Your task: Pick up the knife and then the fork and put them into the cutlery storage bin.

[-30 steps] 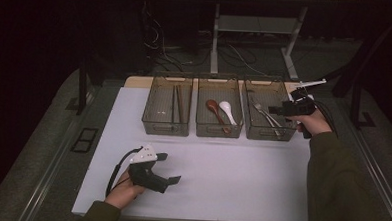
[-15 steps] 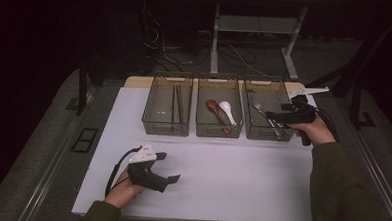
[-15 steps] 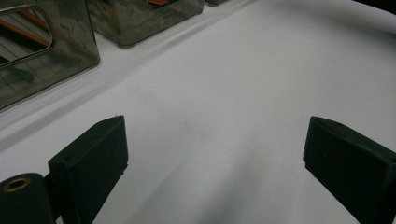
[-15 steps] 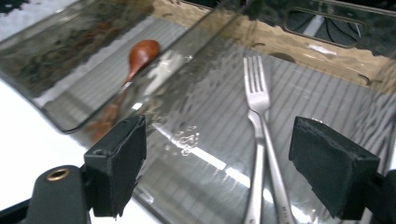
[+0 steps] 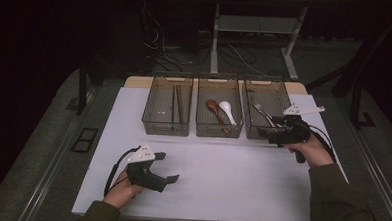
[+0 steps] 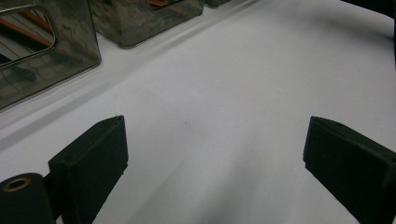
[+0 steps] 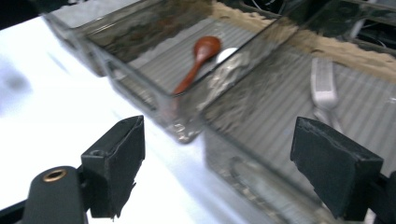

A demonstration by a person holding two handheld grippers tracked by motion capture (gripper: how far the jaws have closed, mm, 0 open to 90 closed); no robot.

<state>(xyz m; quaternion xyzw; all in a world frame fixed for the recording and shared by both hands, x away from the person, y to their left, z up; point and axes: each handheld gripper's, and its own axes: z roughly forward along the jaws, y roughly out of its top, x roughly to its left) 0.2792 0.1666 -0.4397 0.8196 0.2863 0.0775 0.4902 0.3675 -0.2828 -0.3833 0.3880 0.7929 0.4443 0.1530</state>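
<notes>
High view: three clear bins stand in a row at the far side of the white desk. Taking the middle bin as the landmark, it holds a brown spoon and a white spoon lying side by side. The bin to its left holds long thin sticks, probably chopsticks, though the dim light makes that hard to confirm. The bin to its right holds a fork.

The right tongs hover at the near corner of that right-hand bin, just beside the middle bin's near right corner, held level and pointing toward the bins. Their jaws have just been opening and now stand wide apart with nothing between them. In the right gripper view the fork lies inside its bin beyond the jaws, and the brown spoon rests in the middle bin farther off.

The left tongs sit low over the desk, well in front of the middle bin and to its left, in the person's left hand. In the left gripper view their jaws are spread wide over the bare desk.
</notes>
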